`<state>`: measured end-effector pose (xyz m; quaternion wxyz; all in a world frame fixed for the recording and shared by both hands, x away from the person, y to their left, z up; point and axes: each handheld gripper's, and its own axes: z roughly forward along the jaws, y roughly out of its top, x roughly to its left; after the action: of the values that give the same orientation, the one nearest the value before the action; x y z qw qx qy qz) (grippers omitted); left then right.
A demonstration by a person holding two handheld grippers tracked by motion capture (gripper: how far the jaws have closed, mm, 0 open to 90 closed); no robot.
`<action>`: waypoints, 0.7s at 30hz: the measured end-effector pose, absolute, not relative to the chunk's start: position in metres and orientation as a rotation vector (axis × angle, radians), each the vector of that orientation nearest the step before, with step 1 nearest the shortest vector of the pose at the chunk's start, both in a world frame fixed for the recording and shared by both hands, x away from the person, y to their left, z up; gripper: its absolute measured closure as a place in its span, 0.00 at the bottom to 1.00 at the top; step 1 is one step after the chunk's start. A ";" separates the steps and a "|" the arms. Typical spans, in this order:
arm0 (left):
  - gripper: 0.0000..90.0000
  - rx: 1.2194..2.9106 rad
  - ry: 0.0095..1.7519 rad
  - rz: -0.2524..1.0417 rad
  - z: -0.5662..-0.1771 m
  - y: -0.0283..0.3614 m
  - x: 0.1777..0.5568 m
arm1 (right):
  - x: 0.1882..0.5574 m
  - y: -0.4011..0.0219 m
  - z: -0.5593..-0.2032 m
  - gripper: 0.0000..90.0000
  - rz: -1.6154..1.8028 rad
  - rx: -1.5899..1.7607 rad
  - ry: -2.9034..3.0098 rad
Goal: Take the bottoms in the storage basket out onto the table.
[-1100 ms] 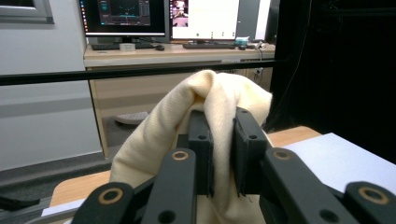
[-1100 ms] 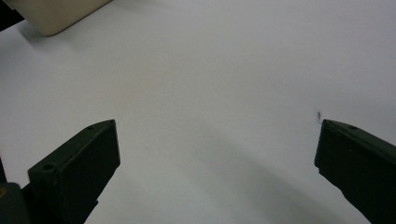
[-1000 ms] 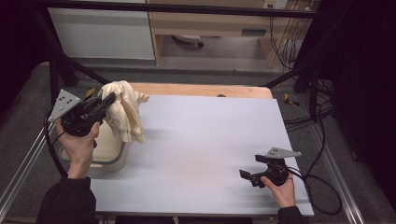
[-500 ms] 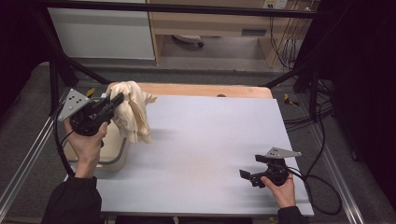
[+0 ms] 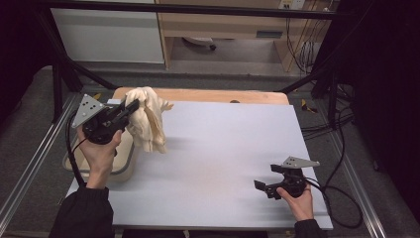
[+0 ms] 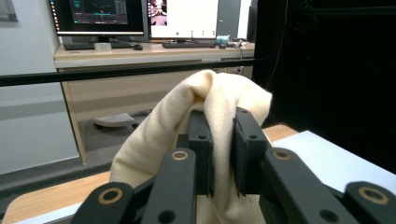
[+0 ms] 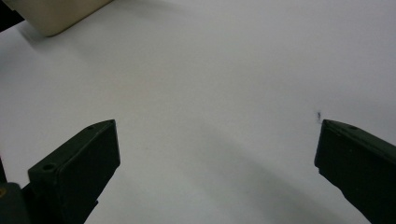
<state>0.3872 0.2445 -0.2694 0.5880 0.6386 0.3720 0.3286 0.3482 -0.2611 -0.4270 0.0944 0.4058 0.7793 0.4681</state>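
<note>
The left hand-held gripper (image 5: 130, 108) is raised above the left side of the desk, its two black jaws pinching a fold of cream cloth (image 5: 147, 121); in the left gripper view the fabric (image 6: 205, 135) is squeezed between the jaw pads and drapes up over their tips and down on both sides. In the high view the cloth hangs from the jaws in a bunched mass, its lower end reaching down near the white desk surface (image 5: 223, 148), though whether it touches cannot be told. The person's left hand (image 5: 99, 151) grips the tool from below, a dark sleeve behind it, and a black cable loops from the gripper toward the desk edge. Just under and beside that hand sits a beige tray-like container (image 5: 126, 166) with a rounded rim, at the left edge of the desk; its corner also appears at the top left of the right gripper view (image 7: 56, 16). The right hand-held gripper (image 5: 265, 186) rests low on the desk near the front right, well apart from the cloth, held by the right hand (image 5: 297, 196). Its jaws stand spread wide with nothing but bare white surface between them. Beyond the white sheet, a strip of wooden tabletop (image 5: 208, 95) shows along the far edge.
</note>
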 end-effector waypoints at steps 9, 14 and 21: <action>0.88 1.496 0.852 0.747 -0.271 0.234 0.388 | 0.348 -0.261 -0.427 0.01 1.390 1.200 2.309; 0.88 1.502 0.841 0.739 -0.272 0.229 0.388 | 0.348 -0.261 -0.427 0.01 1.388 1.200 2.310; 0.88 1.512 0.828 0.730 -0.272 0.220 0.388 | 0.348 -0.261 -0.427 0.01 1.389 1.200 2.309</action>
<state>0.3884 0.2202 -0.2725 0.5930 0.6505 0.3561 0.3138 0.3480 -0.2614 -0.4268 0.0959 0.4049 0.7793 0.4686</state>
